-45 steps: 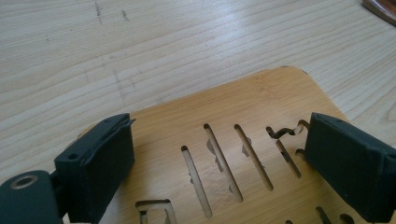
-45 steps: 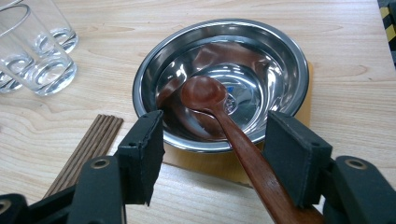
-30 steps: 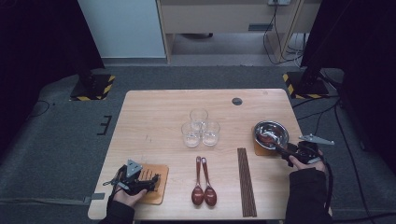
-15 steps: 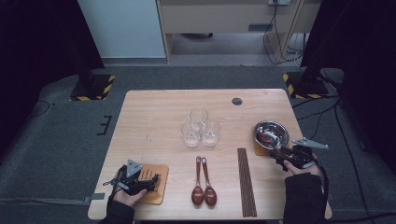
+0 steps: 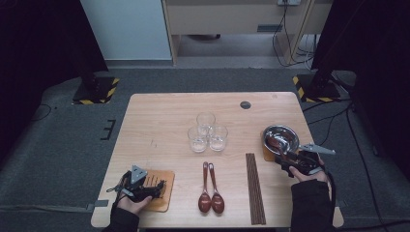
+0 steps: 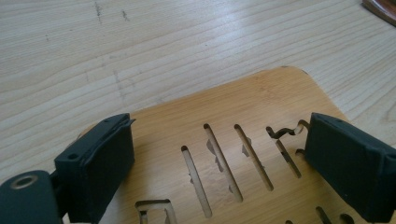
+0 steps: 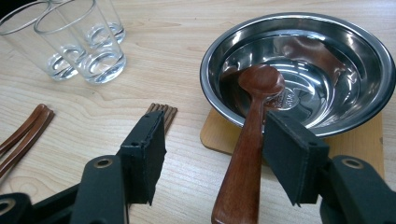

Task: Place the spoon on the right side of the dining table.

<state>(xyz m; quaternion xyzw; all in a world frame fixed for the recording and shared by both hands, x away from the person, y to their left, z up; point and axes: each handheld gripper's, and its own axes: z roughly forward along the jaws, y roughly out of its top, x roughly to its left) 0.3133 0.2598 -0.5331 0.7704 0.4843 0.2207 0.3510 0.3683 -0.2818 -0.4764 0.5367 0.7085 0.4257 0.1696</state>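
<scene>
While my left gripper [image 5: 157,187] rests open over the slotted wooden coaster [image 5: 164,180], gripping nothing, my right gripper [image 5: 282,155] has slid leftward — its jaws wide, the wooden spoon [image 7: 250,135] loose between them, bowl end in the steel bowl [image 7: 364,56]. Placement looks finished — I'd back away.

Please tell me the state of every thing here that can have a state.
Left tool: open, over the slotted wooden coaster.
Right tool: open, spoon handle between the jaws.
Wooden spoon: head in the bowl, leaning on its rim.
Steel bowl: upright, on a coaster.
Three glasses: upright, empty.
</scene>
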